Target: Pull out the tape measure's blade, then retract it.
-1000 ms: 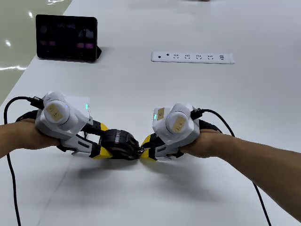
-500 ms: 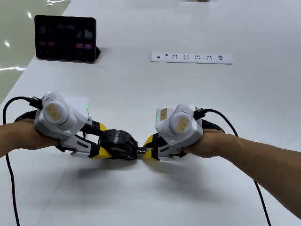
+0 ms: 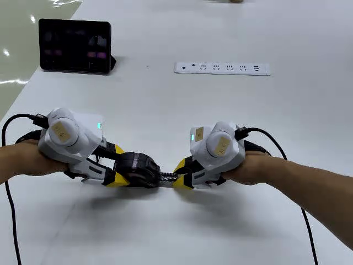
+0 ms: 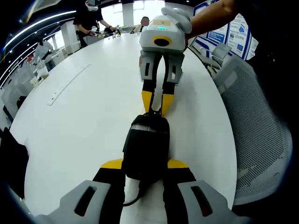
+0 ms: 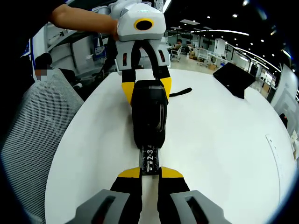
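tape measure [image 3: 138, 169]: black case lying on the white table [image 3: 165, 105], at the person's edge.
blade [image 5: 150, 159]: a short length drawn out of the tape measure's right side; dark, with printed numerals.
left tool [image 4: 145, 163]: jaws clamped on the tape measure's case, one yellow tip on each side.
right tool [image 3: 179, 175]: just right of the tape measure, jaws narrow, pinching the blade's end.
left hand [image 3: 27, 160]: left of the tape measure, wrapped around its tool; forearm held low.
right hand [image 3: 251, 168]: right of the tape measure, tool aimed left at the case.
power strip [image 3: 222, 68]: well beyond the tape measure, lying flat.
tablet [image 3: 74, 46]: beyond and left of the tape measure, propped up.
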Motion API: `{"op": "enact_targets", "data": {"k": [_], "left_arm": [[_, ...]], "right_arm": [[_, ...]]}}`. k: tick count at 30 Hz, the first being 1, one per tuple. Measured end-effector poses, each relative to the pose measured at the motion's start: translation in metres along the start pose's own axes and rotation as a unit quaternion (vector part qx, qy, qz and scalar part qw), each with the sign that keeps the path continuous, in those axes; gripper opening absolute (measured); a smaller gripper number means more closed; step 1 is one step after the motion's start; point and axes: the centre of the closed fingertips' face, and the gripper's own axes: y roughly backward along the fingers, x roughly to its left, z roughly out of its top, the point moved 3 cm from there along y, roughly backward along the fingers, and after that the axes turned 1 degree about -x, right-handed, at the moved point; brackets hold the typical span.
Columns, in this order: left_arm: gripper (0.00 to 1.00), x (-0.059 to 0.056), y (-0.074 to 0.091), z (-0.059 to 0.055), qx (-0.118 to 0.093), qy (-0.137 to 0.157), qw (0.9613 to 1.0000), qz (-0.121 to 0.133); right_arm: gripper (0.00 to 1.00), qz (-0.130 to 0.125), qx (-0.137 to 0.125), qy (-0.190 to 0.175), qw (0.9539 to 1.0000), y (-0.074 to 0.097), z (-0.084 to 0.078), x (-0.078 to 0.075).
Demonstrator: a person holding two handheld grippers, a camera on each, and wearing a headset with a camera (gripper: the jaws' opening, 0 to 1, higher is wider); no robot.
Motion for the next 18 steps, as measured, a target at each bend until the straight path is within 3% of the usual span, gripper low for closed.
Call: {"op": "enact_targets", "data": {"k": [18], "left_arm": [[0.24,-0.001,0.0,0.001,0.011,-0.003,0.9999,0.0]], "right_arm": [[0.08,0.001,0.004,0.0,1.0,0.014,-0.014,0.0]]}}
